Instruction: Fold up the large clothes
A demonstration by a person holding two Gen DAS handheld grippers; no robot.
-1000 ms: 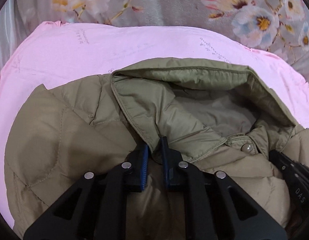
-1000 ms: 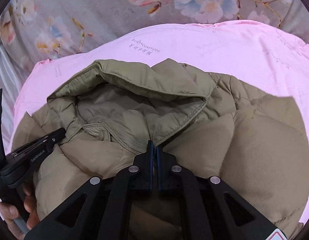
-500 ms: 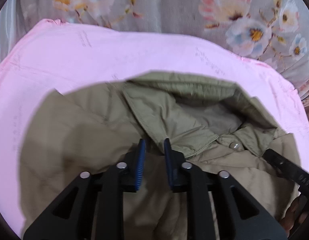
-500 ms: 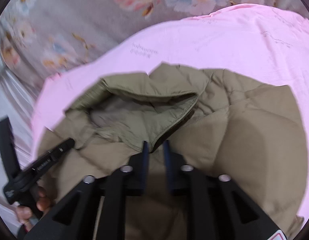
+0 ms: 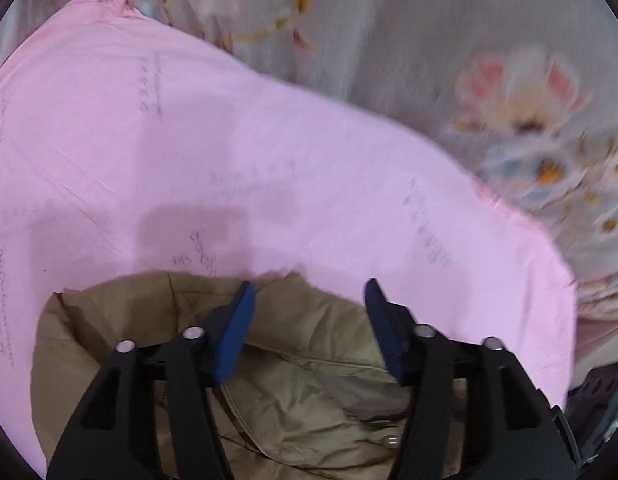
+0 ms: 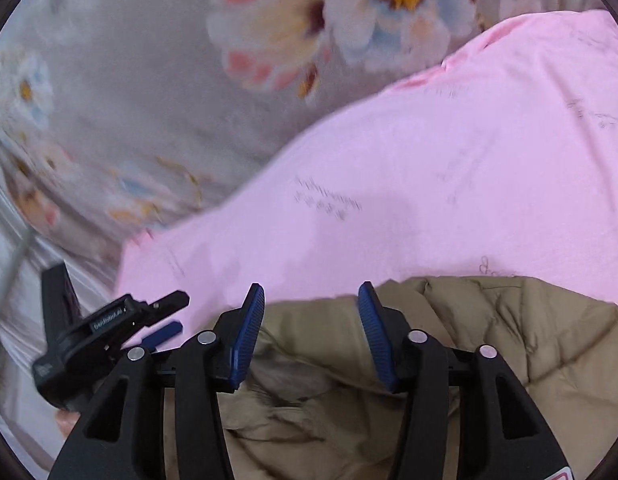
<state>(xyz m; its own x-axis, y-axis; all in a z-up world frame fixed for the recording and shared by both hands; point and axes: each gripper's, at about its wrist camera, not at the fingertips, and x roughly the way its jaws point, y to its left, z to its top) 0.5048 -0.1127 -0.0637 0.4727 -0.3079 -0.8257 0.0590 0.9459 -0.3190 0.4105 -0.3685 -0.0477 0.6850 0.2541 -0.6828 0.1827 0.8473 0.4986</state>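
An olive quilted puffer jacket [image 5: 309, 392] lies on a pink cloth [image 5: 229, 160]. It also shows in the right wrist view [image 6: 509, 352], low in the frame, with its collar opening [image 6: 285, 392] between the fingers. My left gripper [image 5: 307, 300] is open and empty above the jacket's far edge. My right gripper [image 6: 311, 300] is open and empty above the same edge. The left gripper also shows at the left of the right wrist view [image 6: 161, 320]. A snap button [image 5: 392, 441] shows near the collar.
The pink cloth [image 6: 449, 180] lies on a grey floral bedspread [image 5: 449, 40], which also fills the top left of the right wrist view [image 6: 149, 80]. The person's hand [image 6: 65, 420] shows at the lower left.
Both grippers opened wide and let go of the jacket collar. Both pulled back and tilted up, so the jacket now sits low in each view.
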